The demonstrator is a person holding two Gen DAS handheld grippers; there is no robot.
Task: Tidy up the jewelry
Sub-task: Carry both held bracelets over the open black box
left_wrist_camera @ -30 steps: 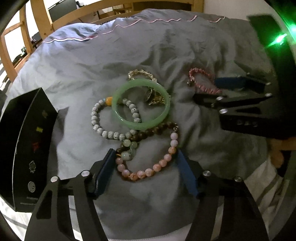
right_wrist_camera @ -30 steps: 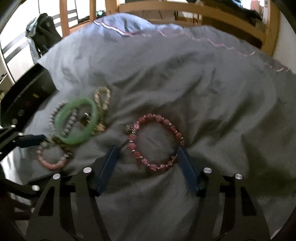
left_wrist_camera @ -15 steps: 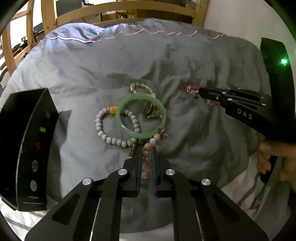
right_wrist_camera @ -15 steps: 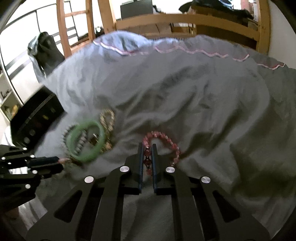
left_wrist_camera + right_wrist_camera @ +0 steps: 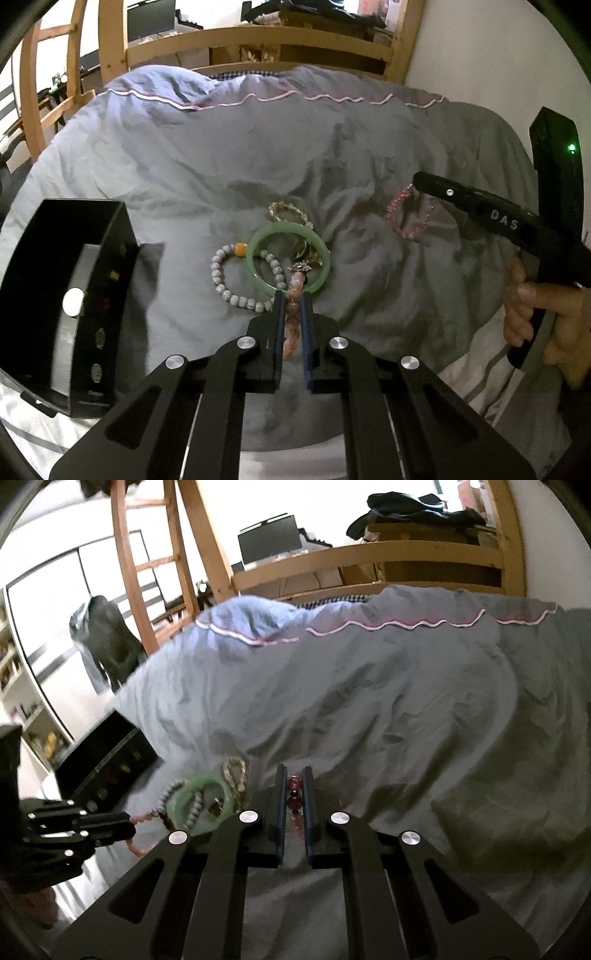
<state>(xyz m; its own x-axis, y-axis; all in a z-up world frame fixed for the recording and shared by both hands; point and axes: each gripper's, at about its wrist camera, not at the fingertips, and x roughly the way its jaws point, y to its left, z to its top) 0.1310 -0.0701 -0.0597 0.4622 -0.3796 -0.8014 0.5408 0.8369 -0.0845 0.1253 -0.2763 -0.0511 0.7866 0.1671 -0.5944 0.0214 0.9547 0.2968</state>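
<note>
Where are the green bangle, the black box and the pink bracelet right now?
green bangle (image 5: 255,254), left wrist view, on its left rim.
black box (image 5: 105,295), left wrist view, on its printed side wall.
pink bracelet (image 5: 393,210), left wrist view, on its left beads.

Both grippers' fingers (image 5: 277,325) clamped, right hand (image 5: 543,314) gripping

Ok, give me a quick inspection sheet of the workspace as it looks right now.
Surface: rumpled grey duvet.
Job's things: green bangle, white bead bracelet and gold chain lie heaped; open black box beside them.
Clutter: nothing seen.
Grippers: left gripper shut on peach bead bracelet; right gripper shut on red bead bracelet, which hangs clear of the duvet.
Cables: nothing seen.
Surroundings: wooden bed frame, monitor.
</note>
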